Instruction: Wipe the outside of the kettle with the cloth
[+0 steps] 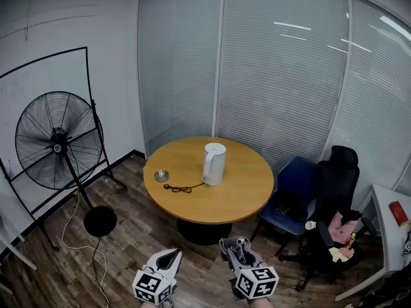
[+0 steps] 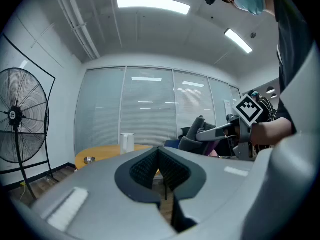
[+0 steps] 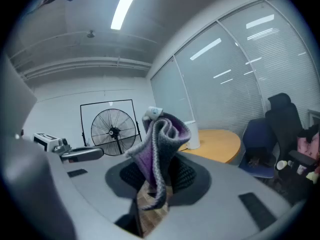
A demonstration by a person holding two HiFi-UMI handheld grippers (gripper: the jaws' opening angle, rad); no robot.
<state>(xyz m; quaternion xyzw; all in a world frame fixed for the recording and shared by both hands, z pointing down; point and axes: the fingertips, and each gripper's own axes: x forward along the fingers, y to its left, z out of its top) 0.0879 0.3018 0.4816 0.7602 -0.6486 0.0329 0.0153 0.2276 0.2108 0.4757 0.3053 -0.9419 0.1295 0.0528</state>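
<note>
Ahead, kettle [image 1: 214, 163] on table [image 1: 239, 201] beside chairs [image 1: 292, 191]; right fingers [image 3: 185, 174] pinch cloth [image 3: 162, 144], left fingers [image 2: 143, 169] together.

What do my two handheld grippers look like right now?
Both are light grey moulded shells tapering to two jaws. The left gripper and right gripper each carry a white cube printed with black square markers at the rear. Their gripping pads are black and ribbed.

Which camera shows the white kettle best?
The head view: the kettle stands whole on the round table. The left gripper view shows it small and far; in the right gripper view the cloth partly hides it.
</note>
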